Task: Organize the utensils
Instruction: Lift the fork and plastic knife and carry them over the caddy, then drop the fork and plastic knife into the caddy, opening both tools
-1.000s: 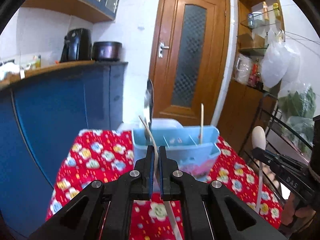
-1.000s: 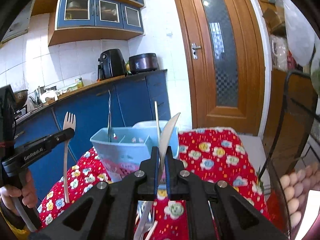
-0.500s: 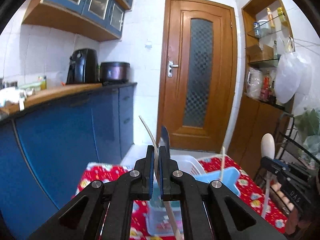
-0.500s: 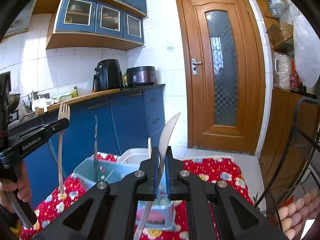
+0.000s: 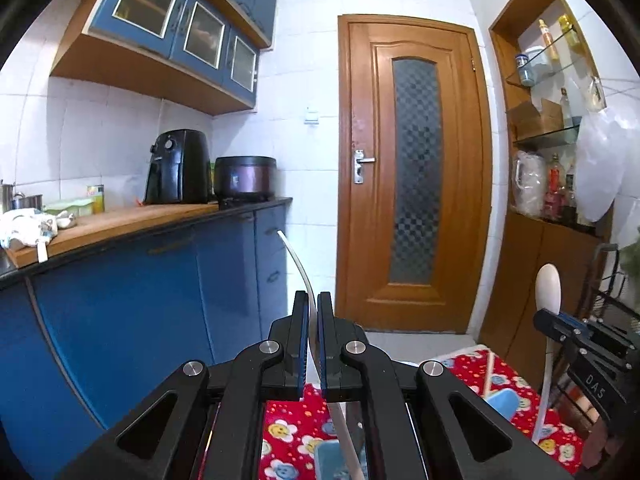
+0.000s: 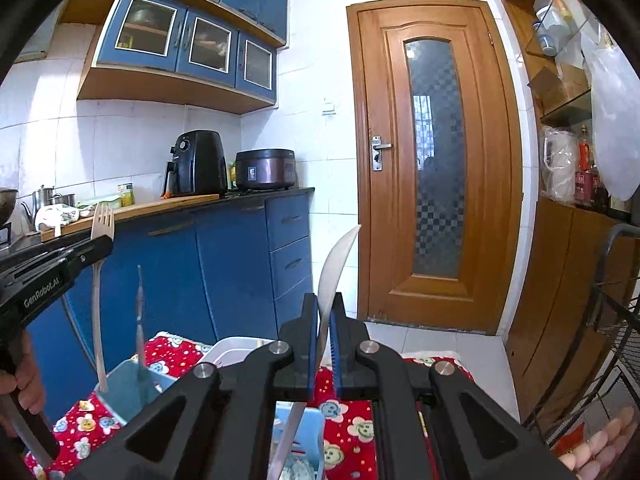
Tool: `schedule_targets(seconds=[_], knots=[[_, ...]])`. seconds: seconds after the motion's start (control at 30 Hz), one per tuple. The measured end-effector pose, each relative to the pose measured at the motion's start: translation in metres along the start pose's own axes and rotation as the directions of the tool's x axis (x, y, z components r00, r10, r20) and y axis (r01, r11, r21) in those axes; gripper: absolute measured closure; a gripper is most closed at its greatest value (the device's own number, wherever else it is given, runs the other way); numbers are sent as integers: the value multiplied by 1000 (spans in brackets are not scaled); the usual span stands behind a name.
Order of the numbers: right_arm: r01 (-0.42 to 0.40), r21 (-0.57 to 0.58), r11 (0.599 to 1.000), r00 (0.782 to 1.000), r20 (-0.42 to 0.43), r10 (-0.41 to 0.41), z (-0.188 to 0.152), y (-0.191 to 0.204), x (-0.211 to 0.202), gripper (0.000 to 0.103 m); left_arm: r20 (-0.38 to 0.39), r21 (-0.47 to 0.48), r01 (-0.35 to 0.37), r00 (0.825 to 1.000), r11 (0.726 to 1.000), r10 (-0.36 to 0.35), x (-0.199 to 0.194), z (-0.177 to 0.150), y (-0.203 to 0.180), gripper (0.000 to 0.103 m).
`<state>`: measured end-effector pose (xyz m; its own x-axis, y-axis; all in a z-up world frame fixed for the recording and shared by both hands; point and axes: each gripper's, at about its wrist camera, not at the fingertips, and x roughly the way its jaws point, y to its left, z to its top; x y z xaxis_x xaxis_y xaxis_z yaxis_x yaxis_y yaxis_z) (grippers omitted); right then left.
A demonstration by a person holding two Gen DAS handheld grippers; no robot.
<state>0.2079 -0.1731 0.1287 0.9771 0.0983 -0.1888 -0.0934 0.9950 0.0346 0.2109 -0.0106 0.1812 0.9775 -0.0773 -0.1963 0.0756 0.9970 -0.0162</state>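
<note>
Left gripper clamped on a pale fork, prongs above the jaws, handle hanging below. Right gripper pinched on a spoon, bowl upright above the jaws, handle running down between them. Below both, a blue utensil holder on the red flowered tablecloth, a knife standing in it.

Both wrist views look nearly level (side by side, seemingly) toward the door.
</note>
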Motion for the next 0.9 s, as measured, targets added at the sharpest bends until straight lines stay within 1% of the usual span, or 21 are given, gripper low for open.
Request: schedule_targets(seconds=[0.27,0.47,0.67,0.73,0.77,0.8,0.9], knots=[[58,-60,996,997,55,-55,-13,5,16,96,9,31,-26,1000,999,26,16,-26,-5,99],[62,-98,993,997,59,-56,-24,12,21,96,-8,32,-6,1000,999,6,21,-40,-9,99],[38,-115,993,999,37,-34,-32,15,19,96,-38,25,9,999,1000,-8,24,-52,-10,99],[24,-101,995,1000,21,-22,-33,14,19,93,-53,16,15,998,1000,-14,24,-54,-9,99],[19,-96,995,1000,16,-18,-32,13,18,87,-59,12,15,998,1000,-14,24,-54,-10,99],[14,-92,996,1000,15,-13,-32,13,17,79,-65,8,18,998,1000,-17,24,-55,-10,99],[-6,-81,997,1000,13,7,-32,12,12,72,-78,7,27,997,1000,-27,22,-57,-13,99]])
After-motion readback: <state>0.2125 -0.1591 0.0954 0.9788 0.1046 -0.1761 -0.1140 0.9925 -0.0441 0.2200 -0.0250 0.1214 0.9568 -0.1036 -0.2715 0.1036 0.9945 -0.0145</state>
